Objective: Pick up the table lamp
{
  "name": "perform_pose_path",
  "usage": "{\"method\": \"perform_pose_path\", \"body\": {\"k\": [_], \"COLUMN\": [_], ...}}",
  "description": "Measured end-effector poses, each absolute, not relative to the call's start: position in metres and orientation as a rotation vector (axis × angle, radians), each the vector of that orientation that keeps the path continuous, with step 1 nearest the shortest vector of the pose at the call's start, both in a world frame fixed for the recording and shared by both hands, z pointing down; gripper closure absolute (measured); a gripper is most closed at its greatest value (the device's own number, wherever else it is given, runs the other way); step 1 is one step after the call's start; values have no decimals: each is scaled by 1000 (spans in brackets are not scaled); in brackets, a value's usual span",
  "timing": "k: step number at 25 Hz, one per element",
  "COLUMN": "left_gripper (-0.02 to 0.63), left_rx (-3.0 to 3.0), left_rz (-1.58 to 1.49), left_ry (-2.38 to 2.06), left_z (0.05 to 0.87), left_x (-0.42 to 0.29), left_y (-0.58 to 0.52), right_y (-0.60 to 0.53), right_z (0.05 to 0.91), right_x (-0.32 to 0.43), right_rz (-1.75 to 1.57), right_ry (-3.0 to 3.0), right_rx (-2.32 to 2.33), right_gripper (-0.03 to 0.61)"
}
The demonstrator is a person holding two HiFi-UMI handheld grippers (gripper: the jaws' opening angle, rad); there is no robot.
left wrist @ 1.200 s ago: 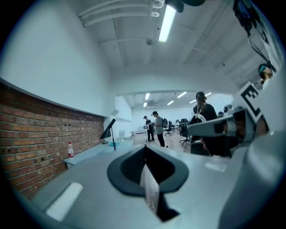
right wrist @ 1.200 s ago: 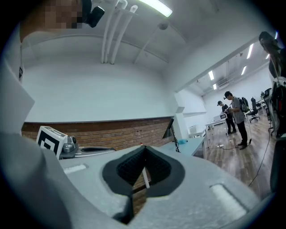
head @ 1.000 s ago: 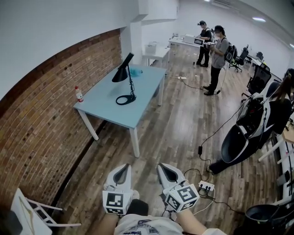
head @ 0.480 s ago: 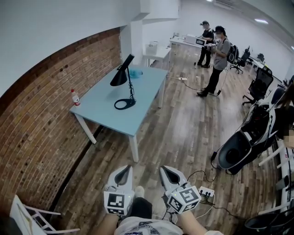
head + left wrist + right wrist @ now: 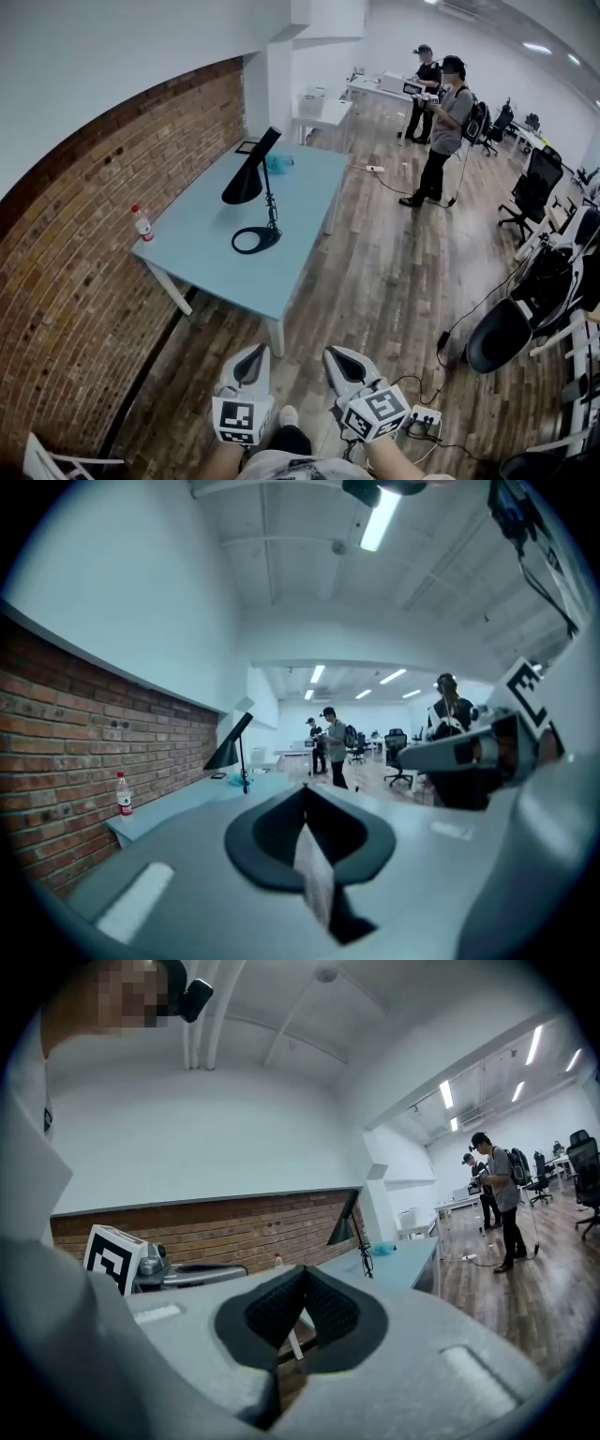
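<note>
A black table lamp (image 5: 253, 187) with a slanted cone shade and a ring base stands on the light blue table (image 5: 211, 262), well ahead of both grippers. Low in the head view, my left gripper (image 5: 254, 351) and right gripper (image 5: 336, 355) hang side by side over the wooden floor, short of the table's near corner. Both are shut with nothing between the pads. The left gripper view shows the lamp (image 5: 233, 749) small and far beyond the shut left gripper (image 5: 305, 803). In the right gripper view the lamp (image 5: 350, 1227) stands past the shut right gripper (image 5: 302, 1281).
A red-capped bottle (image 5: 142, 223) stands at the table's left corner by the brick wall (image 5: 66, 272). A cyan object (image 5: 278, 163) lies behind the lamp. Two people (image 5: 441, 127) stand farther back. A power strip (image 5: 424, 418) with cables and dark chairs (image 5: 502, 339) are on the right.
Both grippers have been carried forward toward the table, which now looks nearer and larger. The jaws stayed shut. The person at the back stepped slightly.
</note>
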State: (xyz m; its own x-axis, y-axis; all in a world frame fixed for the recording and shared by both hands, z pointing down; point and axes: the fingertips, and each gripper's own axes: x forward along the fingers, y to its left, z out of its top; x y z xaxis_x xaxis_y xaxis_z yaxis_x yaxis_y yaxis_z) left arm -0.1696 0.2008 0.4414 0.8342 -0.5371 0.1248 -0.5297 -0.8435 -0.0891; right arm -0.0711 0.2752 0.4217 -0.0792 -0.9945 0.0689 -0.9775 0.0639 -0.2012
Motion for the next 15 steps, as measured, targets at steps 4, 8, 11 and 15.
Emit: {"method": "perform_pose_path", "body": {"k": [4, 8, 11, 15], "left_gripper": [621, 621, 621, 621], "left_rx": [-2961, -2974, -2979, -2985], "left_rz": [-224, -204, -186, -172], "left_ry": [830, 808, 801, 794], "left_z": [442, 436, 434, 435], "left_x": [-149, -132, -122, -112], "left_y": [142, 91, 65, 42], "right_y": [213, 162, 137, 112], "right_z": [421, 413, 409, 410], "right_x": [-56, -42, -34, -21], "right_rz": [-287, -271, -260, -265], "right_ry": [2238, 2238, 2240, 2232], "right_rx": [-2068, -2075, -2082, -2094], "right_gripper": [580, 580, 580, 580]}}
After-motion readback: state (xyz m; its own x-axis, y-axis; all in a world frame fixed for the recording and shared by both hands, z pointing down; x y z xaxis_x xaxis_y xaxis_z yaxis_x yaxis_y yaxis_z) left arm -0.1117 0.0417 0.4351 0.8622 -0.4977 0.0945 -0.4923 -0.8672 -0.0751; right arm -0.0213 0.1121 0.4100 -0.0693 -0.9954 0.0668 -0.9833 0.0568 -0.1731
